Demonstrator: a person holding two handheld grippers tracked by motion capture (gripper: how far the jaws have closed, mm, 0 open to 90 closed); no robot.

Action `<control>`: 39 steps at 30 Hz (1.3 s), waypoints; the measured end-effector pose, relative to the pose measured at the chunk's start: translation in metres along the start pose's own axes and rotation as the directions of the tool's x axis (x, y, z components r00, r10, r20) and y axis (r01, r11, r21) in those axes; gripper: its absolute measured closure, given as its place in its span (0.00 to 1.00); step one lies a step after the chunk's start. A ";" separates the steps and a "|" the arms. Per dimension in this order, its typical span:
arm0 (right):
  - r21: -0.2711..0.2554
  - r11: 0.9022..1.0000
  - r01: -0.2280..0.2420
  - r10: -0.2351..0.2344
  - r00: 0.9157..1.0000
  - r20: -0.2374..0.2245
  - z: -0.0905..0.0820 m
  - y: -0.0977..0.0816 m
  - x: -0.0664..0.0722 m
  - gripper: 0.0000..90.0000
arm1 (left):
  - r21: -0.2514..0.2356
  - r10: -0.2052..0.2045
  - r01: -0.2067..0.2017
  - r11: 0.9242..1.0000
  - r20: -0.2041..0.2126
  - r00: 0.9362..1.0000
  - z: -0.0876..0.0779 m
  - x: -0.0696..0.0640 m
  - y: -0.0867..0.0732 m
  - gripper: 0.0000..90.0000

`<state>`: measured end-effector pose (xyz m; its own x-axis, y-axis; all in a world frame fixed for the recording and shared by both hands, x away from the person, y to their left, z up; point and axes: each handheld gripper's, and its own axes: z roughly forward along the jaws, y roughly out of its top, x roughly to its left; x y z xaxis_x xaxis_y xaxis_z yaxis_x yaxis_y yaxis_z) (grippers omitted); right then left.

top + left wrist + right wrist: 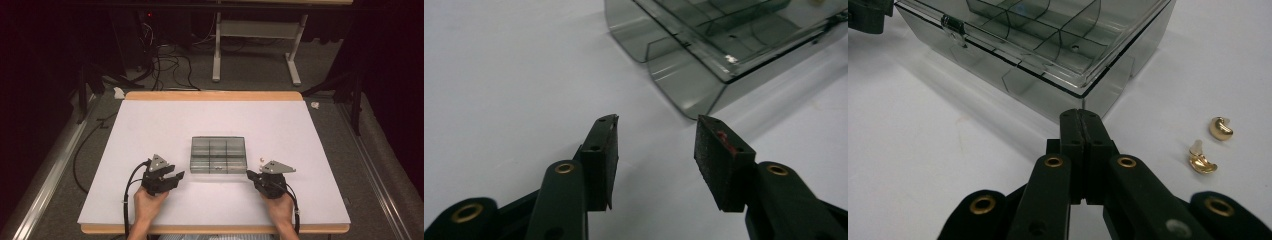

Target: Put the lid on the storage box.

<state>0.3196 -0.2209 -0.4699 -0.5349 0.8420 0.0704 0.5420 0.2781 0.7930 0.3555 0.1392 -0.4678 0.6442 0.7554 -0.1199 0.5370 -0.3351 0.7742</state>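
A smoky clear compartment box (218, 155) lies closed at the middle of the white table, with a small metal latch (953, 25) on its front side. My left gripper (176, 173) rests near the box's front left corner (704, 45); its jaws stand apart (656, 120) with only bare table between them. My right gripper (248, 173) sits at the front right corner of the box (1038, 40), jaws pressed together (1081, 113) and holding nothing. Two small gold earrings (1221, 128) (1201, 161) lie on the table just right of the box, seen from above as a pale speck (261, 160).
The white tabletop (150, 125) has wooden strips along its near and far edges. Beyond it, cables (165, 65) trail over the grey floor and the white legs of another table (216, 50) stand there. A person's hands enter from the bottom edge.
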 end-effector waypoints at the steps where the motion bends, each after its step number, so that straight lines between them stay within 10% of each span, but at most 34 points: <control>1: 0.000 1.000 0.000 0.000 1.000 0.000 0.000 0.000 0.000 1.00 | 0.000 0.005 -0.005 1.000 0.009 1.000 0.000 -0.003 0.000 0.60; 39: -0.021 1.000 0.005 -0.005 1.000 0.014 -0.004 0.008 0.002 1.00 | -0.044 0.033 -0.031 0.999 0.027 0.999 0.010 -0.027 0.009 0.81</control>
<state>0.3202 -0.2188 -0.4611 -0.5282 0.8471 0.0581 0.5256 0.2725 0.8059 0.3487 0.1104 -0.4634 0.6760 0.7284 -0.1117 0.4923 -0.3336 0.8040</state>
